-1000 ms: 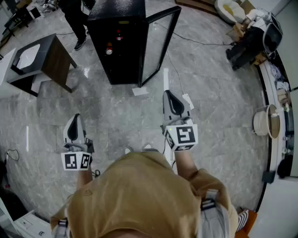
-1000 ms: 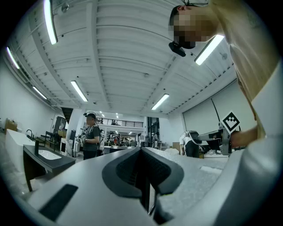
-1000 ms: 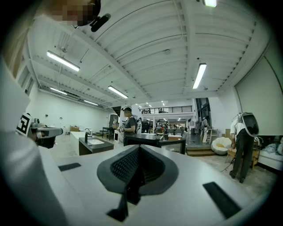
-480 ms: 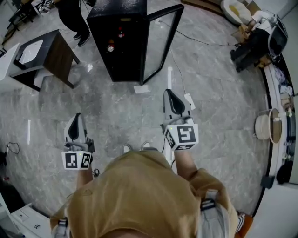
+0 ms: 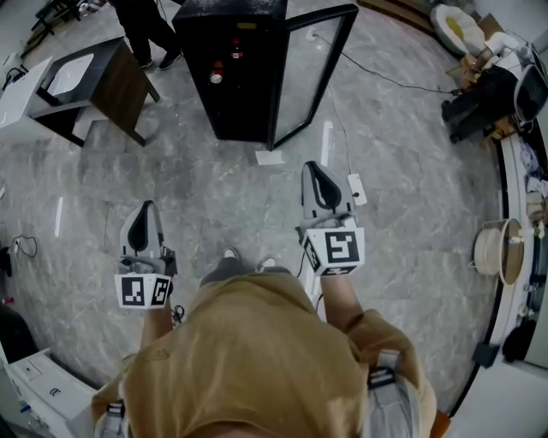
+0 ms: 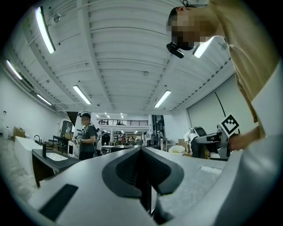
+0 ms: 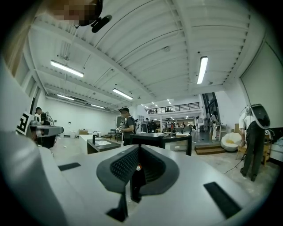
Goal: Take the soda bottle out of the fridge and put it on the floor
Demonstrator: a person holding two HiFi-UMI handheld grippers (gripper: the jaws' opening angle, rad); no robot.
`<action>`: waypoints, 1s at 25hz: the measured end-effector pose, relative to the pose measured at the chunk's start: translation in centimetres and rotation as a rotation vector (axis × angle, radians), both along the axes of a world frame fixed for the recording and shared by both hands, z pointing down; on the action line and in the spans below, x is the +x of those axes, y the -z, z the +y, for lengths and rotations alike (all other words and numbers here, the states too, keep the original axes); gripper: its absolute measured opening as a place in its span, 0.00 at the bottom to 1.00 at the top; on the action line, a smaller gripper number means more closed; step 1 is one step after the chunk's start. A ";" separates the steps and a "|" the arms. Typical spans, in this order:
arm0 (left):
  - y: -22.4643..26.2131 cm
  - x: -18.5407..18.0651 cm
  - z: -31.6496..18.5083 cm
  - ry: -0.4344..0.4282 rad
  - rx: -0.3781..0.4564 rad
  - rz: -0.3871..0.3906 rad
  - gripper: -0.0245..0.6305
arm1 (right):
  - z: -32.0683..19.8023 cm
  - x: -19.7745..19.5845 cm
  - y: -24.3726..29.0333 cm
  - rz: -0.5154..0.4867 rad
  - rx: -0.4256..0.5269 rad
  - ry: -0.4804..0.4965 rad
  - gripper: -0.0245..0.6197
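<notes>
Both claws are held out level in front of the person, well short of the fridge (image 5: 231, 68).

- Left claw (image 5: 145, 210): jaws together, nothing between them. Its own view looks over the closed pads into the hall.
- Right claw (image 5: 315, 171): jaws together as well, empty. It sits further forward than the left and points at the fridge.
- The fridge is black and upright on the grey marbled floor (image 5: 411, 197). Its glass door (image 5: 312, 73) is swung wide open to the right.
- Soda bottle: inside the fridge. We see two small shapes with red on the shelves, an upper one (image 5: 236, 53) and a lower one (image 5: 216, 77). They are too small for us to tell which is the soda. Neither claw is near them.
- Left of the fridge is a dark bench (image 5: 94, 85) with a white basin set in its top. A second person (image 5: 145, 26) stands behind it.
- On the floor, a white sheet (image 5: 271, 157) lies at the foot of the door. A white power strip (image 5: 357, 188) on a cable lies just right of the right claw.
</notes>
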State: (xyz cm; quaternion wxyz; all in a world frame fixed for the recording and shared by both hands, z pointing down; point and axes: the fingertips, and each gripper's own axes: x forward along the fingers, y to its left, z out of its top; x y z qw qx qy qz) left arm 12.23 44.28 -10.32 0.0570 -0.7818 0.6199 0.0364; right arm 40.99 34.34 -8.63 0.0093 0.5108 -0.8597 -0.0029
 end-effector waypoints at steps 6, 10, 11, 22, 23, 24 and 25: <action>-1.1 -0.8 -0.2 0.030 -0.023 0.005 0.04 | -1.0 -1.4 -0.4 0.003 -0.006 0.040 0.04; -2.1 -1.2 -1.9 0.014 -0.038 0.010 0.04 | -2.5 -2.0 -1.1 0.025 -0.007 0.039 0.04; -2.4 -1.5 -2.6 0.009 -0.041 0.014 0.04 | -2.9 -2.2 -1.3 0.030 -0.008 0.036 0.04; -3.2 -5.4 -15.1 -0.060 -0.060 0.036 0.04 | -13.3 -6.4 -1.6 0.057 -0.037 -0.004 0.04; -3.2 -6.1 -16.7 -0.063 -0.061 0.039 0.04 | -14.6 -7.3 -1.5 0.060 -0.039 -0.001 0.04; -3.2 -6.7 -18.2 -0.066 -0.063 0.043 0.04 | -16.1 -8.2 -1.3 0.061 -0.040 0.000 0.04; -3.3 -7.4 -19.8 -0.070 -0.065 0.048 0.04 | -17.5 -9.2 -1.2 0.061 -0.042 0.001 0.04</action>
